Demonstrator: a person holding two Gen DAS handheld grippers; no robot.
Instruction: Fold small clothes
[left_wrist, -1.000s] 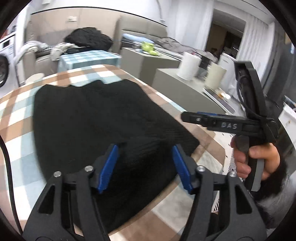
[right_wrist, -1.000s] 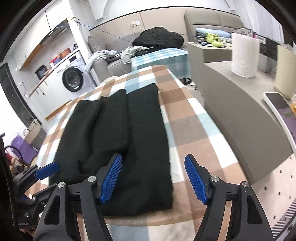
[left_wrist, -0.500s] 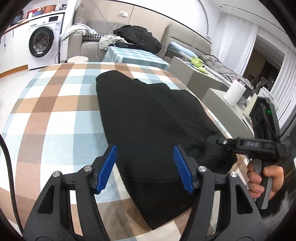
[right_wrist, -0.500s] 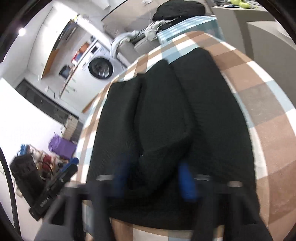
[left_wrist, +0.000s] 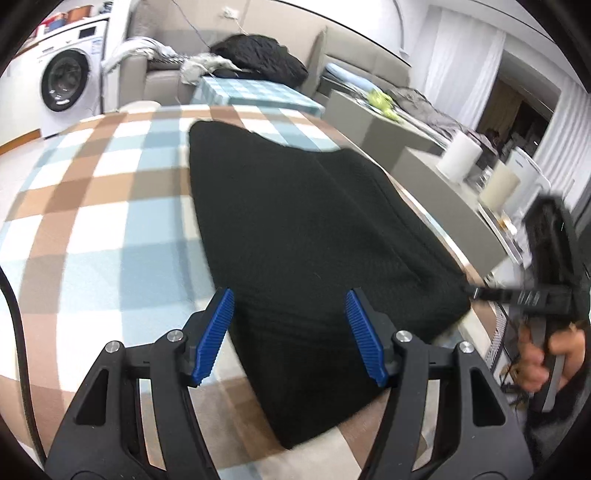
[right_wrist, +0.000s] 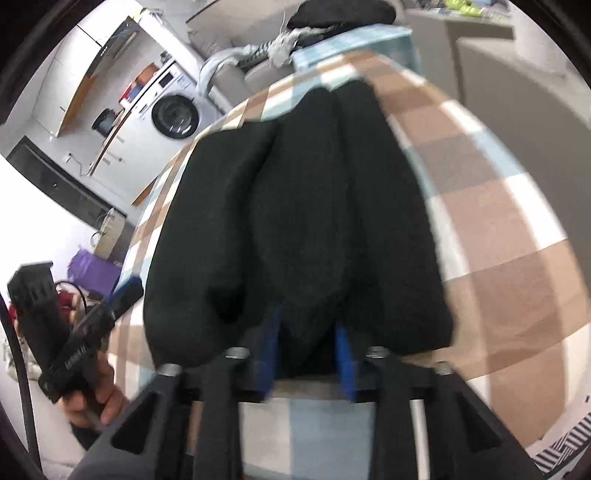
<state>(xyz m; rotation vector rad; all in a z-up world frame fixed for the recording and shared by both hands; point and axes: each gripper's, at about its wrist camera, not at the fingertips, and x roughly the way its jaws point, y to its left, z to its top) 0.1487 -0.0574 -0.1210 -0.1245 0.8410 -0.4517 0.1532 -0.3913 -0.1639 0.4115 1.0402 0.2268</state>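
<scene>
Right wrist: right gripper (right_wrist: 306, 354) jaws opening, garment (right_wrist: 303, 221) fold between them, left gripper (left_wrist: 288, 334) half-open above garment, holding nothing.

Blurred by motion: right claw (right_wrist: 308, 360), its blue pads half buried in black garment (right_wrist: 303, 221); whether pads press the fabric, unclear.

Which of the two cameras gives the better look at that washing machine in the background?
The left wrist view: the washing machine sits upright at the upper left, its round door sharp and unobstructed. In the right wrist view it appears smaller, tilted and blurred, behind the checked table.
</scene>
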